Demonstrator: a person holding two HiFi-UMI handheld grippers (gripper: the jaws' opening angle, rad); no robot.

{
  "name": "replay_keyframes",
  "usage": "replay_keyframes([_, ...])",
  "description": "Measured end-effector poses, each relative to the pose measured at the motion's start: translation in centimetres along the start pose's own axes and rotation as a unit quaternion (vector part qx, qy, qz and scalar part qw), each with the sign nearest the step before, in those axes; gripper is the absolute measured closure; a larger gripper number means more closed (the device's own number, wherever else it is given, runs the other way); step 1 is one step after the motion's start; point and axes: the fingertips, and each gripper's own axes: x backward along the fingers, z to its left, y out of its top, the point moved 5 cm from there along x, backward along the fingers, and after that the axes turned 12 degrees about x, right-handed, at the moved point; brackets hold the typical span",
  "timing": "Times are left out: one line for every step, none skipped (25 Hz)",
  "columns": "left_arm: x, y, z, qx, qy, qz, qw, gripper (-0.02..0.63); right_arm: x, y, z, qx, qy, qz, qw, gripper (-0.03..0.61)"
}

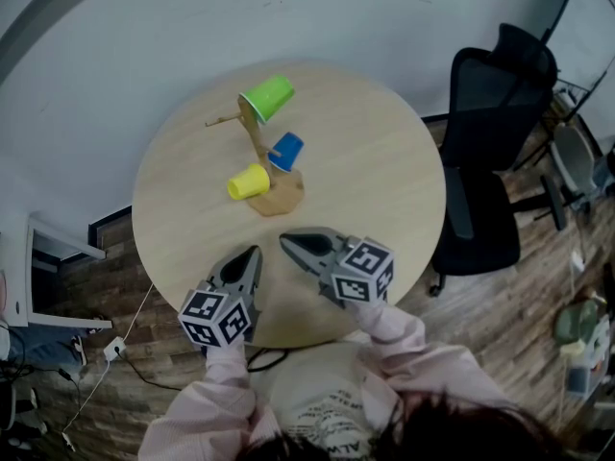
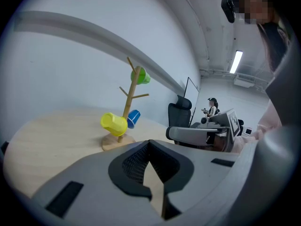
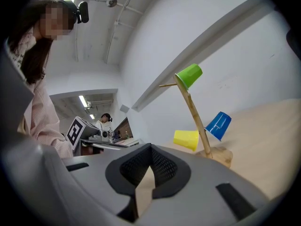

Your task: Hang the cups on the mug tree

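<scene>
Pretty sure this one is basically wrapped up, going by how things sit. The left tool (image 1: 256,251) is clenched with nothing in it: looking along its jaws, they meet at the tips and there's only bare tabletop (image 1: 384,181) past them. Same deal with the right tool (image 1: 285,241), jaws pressed together and empty. Both hang over the near edge of the tabletop, tips close to each other, and the mug tree (image 1: 258,142) stands out ahead of them, well apart from either tip, a bit left of where the left tool points and off to the right of where the right tool points. All three cups I can find are on it: the green cup (image 1: 268,97) up at the top, the blue cup (image 1: 286,150) lower down on the far side from the tools, and the yellow cup (image 1: 249,182) low on the side facing them. One peg (image 1: 216,121) sticks out bare, but I can't spot a loose cup anywhere near either tool, so my guess is nothing's left to hang. Off beyond the right tool there's just an office chair (image 1: 490,161).
</scene>
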Motion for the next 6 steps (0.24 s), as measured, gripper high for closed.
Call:
replay_keyframes([-0.01,0.02,0.03,0.000,-0.001,-0.001,1.0000,0.611,0.06,0.03,-0.02,0.002,-0.001,-0.001,1.000,0.580])
replay_keyframes([-0.04,0.03,0.08,0.001,-0.002,-0.002,1.0000,0.611,0.10,0.07,-0.05,0.005,-0.002,-0.001,1.000,0.580])
replay_keyframes([-0.06,0.03,0.13,0.002,-0.003,-0.003,1.0000,0.611,0.13,0.10,-0.07,0.007,-0.002,-0.001,1.000,0.580])
replay_keyframes([-0.08,0.04,0.17,0.002,-0.003,-0.004,1.0000,0.611,0.16,0.12,-0.10,0.009,-0.002,-0.001,1.000,0.580])
replay_keyframes([-0.11,0.04,0.19,0.002,-0.003,-0.004,1.0000,0.611,0.19,0.14,-0.13,0.012,-0.002,-0.002,1.000,0.580])
replay_keyframes([-0.14,0.05,0.20,0.002,-0.004,-0.005,1.0000,0.611,0.22,0.15,-0.17,0.014,-0.002,-0.003,1.000,0.580])
